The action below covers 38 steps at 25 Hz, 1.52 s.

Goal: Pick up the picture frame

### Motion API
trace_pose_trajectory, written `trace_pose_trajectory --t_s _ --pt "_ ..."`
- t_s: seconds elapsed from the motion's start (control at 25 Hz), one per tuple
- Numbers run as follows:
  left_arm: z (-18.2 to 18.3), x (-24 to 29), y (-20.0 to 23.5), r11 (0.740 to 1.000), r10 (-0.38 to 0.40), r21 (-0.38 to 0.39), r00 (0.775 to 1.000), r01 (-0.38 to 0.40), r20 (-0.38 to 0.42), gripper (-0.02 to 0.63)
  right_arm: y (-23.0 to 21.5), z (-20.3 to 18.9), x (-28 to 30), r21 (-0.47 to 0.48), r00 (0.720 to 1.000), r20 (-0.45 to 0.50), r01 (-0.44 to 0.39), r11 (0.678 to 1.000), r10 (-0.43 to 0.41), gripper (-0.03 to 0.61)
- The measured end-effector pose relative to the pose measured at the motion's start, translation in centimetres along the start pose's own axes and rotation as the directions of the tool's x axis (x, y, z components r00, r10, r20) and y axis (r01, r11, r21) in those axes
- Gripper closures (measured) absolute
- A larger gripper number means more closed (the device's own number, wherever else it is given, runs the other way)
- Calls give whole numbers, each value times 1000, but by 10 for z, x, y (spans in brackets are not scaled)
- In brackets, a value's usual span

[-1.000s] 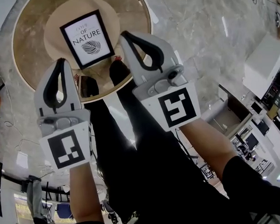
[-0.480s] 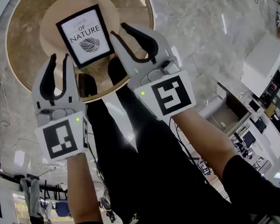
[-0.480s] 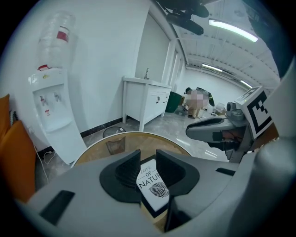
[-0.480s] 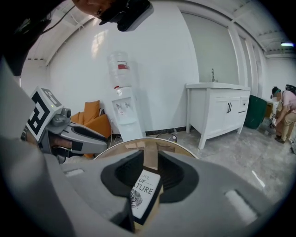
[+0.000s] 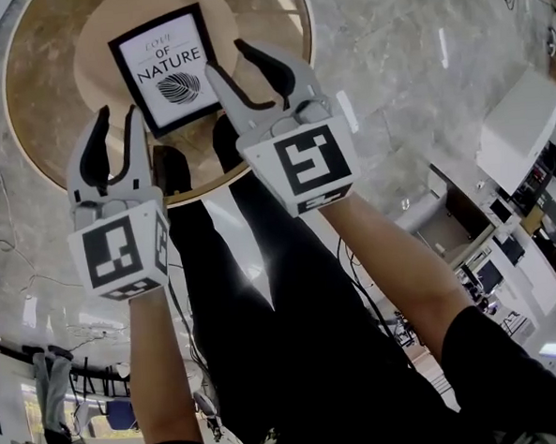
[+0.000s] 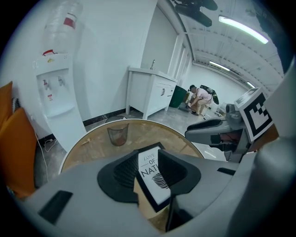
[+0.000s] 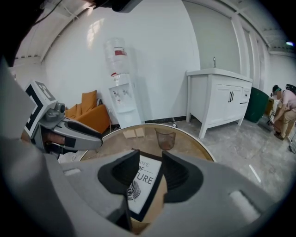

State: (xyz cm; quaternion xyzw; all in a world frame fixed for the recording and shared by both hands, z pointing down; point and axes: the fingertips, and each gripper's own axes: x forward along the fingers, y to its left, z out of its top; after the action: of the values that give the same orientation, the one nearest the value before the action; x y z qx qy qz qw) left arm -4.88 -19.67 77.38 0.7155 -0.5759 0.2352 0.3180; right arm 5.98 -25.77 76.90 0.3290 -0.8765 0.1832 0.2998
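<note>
The left claw [image 5: 116,114] and right claw [image 5: 226,58] have just been opening, with nothing between them. The picture frame [image 5: 167,68] lies flat on the round tabletop [image 5: 46,118]; its thin edge may slip when pinched.

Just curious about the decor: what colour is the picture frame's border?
The frame has a black border; it shows clearest in the head view.

The picture frame [image 5: 167,68] has a smooth black edge and white paper inside. The round table [image 5: 40,90] looks like shiny brown wood. The floor [image 5: 400,68] is glossy grey stone.
</note>
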Motion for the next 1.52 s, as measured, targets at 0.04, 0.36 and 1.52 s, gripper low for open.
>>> trace_pose_trajectory --t_s 0.04,0.36,1.52 --pt "-4 3 1 1000 1 -5 1000 -1 -3 485 0 -2 4 0 1000 1 -3 1000 3 426" --pt "-38 32 15 993 5 -117 999 -10 -46 486 -2 -35 31 -24 997 -74 -30 999 28 426" --pt "-103 87 27 981 -24 -195 974 -21 -224 471 -8 -109 71 9 972 -230 -40 999 41 428"
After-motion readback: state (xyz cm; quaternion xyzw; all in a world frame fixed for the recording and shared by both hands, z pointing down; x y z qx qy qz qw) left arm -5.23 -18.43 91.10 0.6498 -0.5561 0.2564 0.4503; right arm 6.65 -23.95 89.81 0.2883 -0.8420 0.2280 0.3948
